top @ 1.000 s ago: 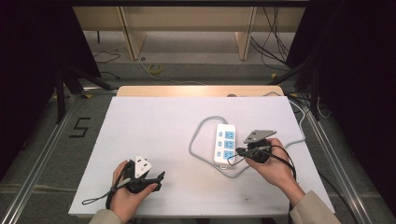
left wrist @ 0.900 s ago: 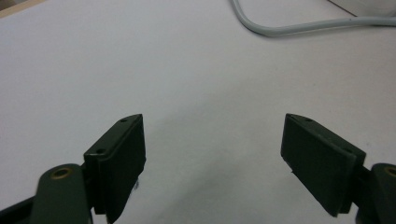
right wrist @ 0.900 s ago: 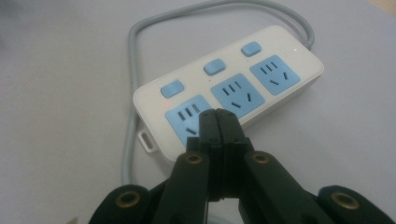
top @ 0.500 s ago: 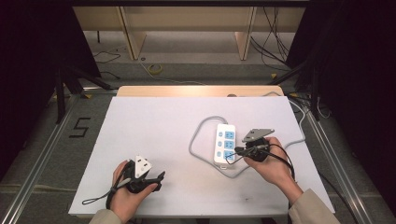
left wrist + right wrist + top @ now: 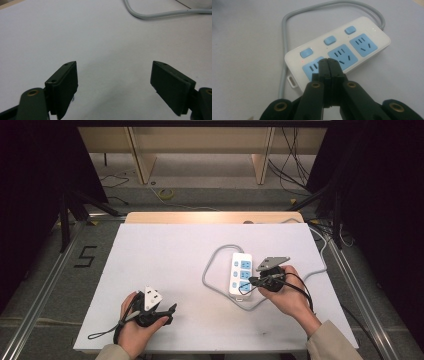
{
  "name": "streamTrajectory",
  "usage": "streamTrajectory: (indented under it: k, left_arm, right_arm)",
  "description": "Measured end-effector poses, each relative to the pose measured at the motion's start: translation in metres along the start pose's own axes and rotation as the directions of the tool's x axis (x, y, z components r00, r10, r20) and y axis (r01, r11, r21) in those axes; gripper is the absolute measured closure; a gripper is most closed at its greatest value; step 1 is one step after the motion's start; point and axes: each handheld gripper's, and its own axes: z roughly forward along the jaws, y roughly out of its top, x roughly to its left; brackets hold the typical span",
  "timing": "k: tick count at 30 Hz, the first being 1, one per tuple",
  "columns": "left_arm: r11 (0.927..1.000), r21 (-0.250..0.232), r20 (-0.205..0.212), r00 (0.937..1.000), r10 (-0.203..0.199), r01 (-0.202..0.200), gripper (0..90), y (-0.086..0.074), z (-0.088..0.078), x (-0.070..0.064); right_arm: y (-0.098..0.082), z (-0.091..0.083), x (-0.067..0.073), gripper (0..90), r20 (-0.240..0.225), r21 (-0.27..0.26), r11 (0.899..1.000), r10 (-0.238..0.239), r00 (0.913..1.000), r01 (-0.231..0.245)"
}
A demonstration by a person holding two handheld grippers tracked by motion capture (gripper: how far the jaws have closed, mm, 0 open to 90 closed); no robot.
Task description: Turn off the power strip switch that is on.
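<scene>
Right gripper (image 5: pixel 329 62) (jaws pressed together, holding nothing) hovers over the white plastic three-socket power strip (image 5: pixel 342 50) mid-frame; left gripper (image 5: pixel 113 82) gapes empty, lower frame.

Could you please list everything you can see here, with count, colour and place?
white power strip with three blue sockets and three blue switches: one, white and blue, right half of the table, under the right gripper's tips
grey cable of the power strip: one, grey, looped on the table to the left of and below the strip
white table: one, white top, centre of the high view
light wooden shelf unit: one, pale wood, on the floor beyond the table
black number 5 mark: one, black, floor left of the table
left gripper: one, black, jaws open above bare table, near left edge
right gripper: one, black, jaws shut, tips over the nearest socket
hands: two, at the near edge
</scene>
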Motion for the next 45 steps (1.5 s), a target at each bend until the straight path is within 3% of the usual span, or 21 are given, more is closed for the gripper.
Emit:
streamTrajectory:
  k: [45]
  left_arm:
    - [1.0000,0.000,0.001,1.0000,-0.001,0.001,21.9,0.000,0.000,0.000]
  right_arm:
    - [0.020,0.017,0.007,90.0,-0.030,0.049,0.999,-0.022,0.9993,0.023]
